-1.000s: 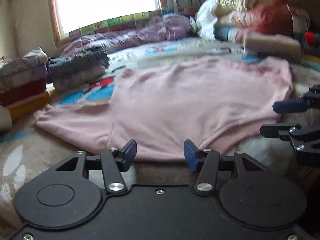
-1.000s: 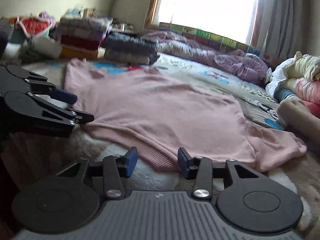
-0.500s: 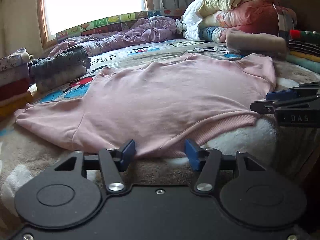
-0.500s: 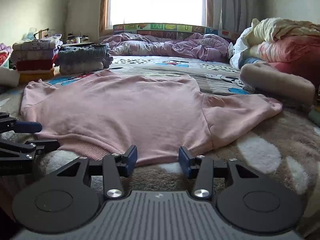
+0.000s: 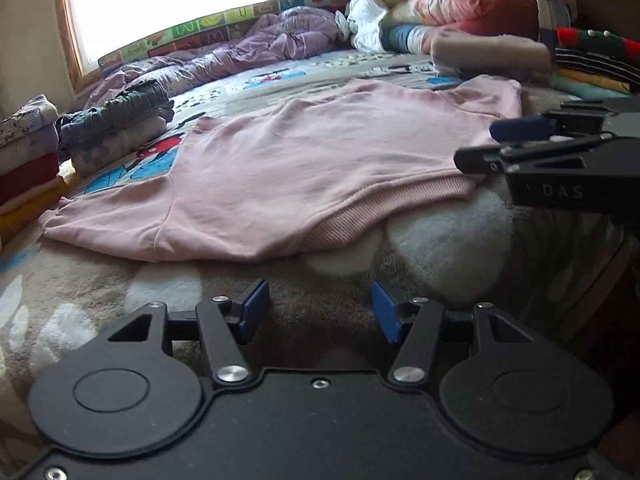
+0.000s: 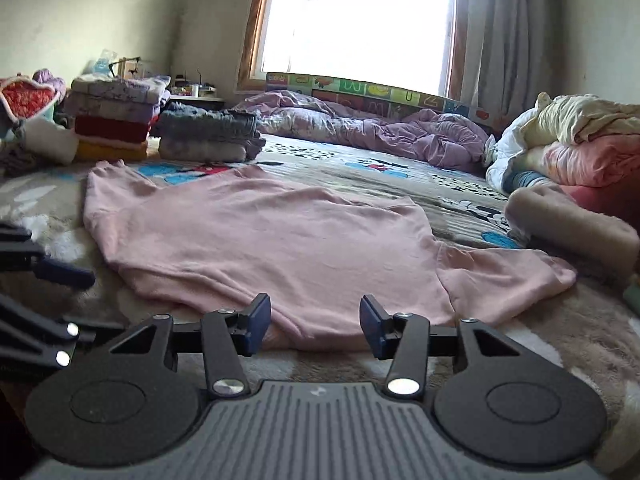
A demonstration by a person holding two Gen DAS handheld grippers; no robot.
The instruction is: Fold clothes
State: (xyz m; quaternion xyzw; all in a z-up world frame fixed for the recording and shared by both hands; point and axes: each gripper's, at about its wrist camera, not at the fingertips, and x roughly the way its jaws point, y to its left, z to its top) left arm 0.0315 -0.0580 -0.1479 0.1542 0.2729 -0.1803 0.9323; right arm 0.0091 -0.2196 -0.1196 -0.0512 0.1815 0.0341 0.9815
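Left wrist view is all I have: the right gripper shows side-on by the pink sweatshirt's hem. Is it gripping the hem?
Observer: No. In the right wrist view the right gripper is open. The pink sweatshirt has its hem at the gap, and the pads are not pressing it.
Operator: And the sleeve behind that gripper?
Observer: That sleeve lies flat, spread sideways and unfolded.
Operator: Where is the left gripper, seen from there?
Observer: The left gripper sits left of the hem's corner, off the sweatshirt and over the blanket.
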